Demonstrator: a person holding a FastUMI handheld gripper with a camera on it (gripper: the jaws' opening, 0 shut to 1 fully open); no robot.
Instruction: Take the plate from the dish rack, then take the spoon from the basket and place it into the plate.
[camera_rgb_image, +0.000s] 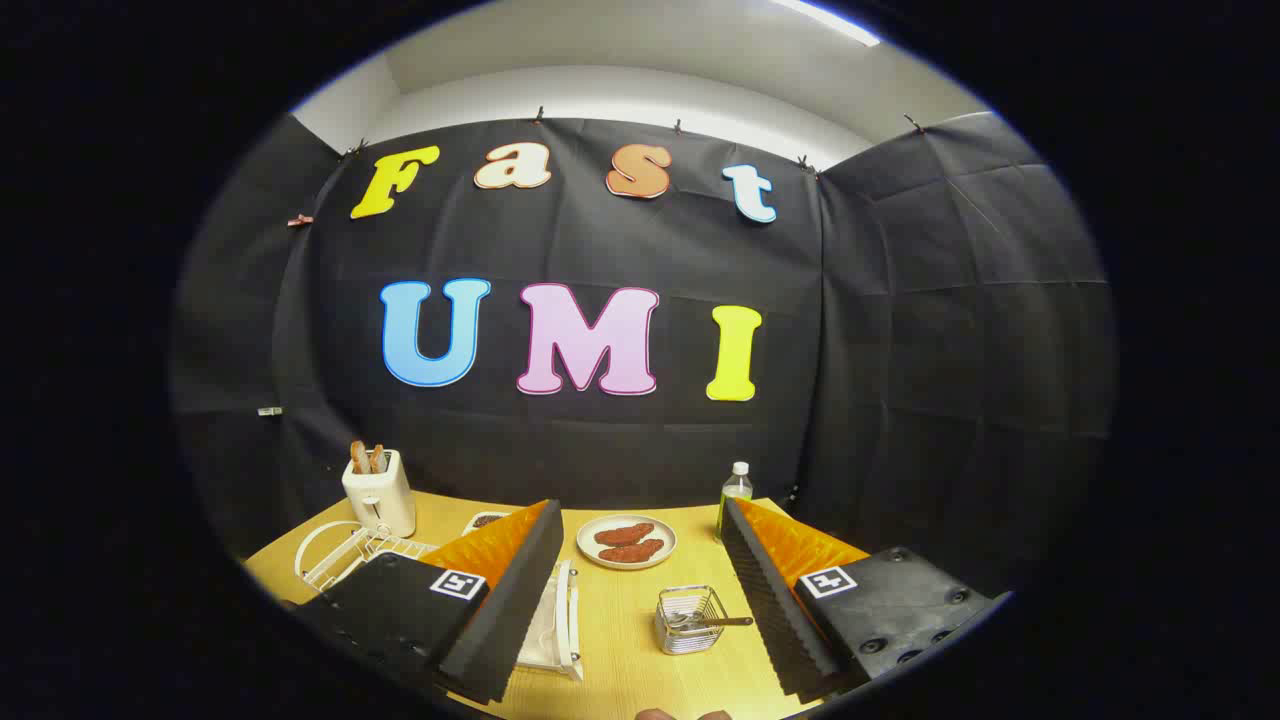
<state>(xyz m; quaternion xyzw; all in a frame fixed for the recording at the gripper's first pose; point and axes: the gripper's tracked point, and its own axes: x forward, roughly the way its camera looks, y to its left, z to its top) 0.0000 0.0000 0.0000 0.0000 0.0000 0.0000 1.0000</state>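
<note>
The gripper (640, 600) is held wide open and empty above the table (620, 660), with the wire basket (690, 620) seen between its fingers and the spoon (712, 622) lying across that basket. Left of the basket, the white plate (562, 620) stands on edge in the dish rack (350, 555), partly hidden by the left finger. A thin upright rim is judged easy to miss or knock, and the rack could be dragged.

Two plates (627, 541) (318, 548), one spoon (712, 622), one bottle (735, 495)
</note>
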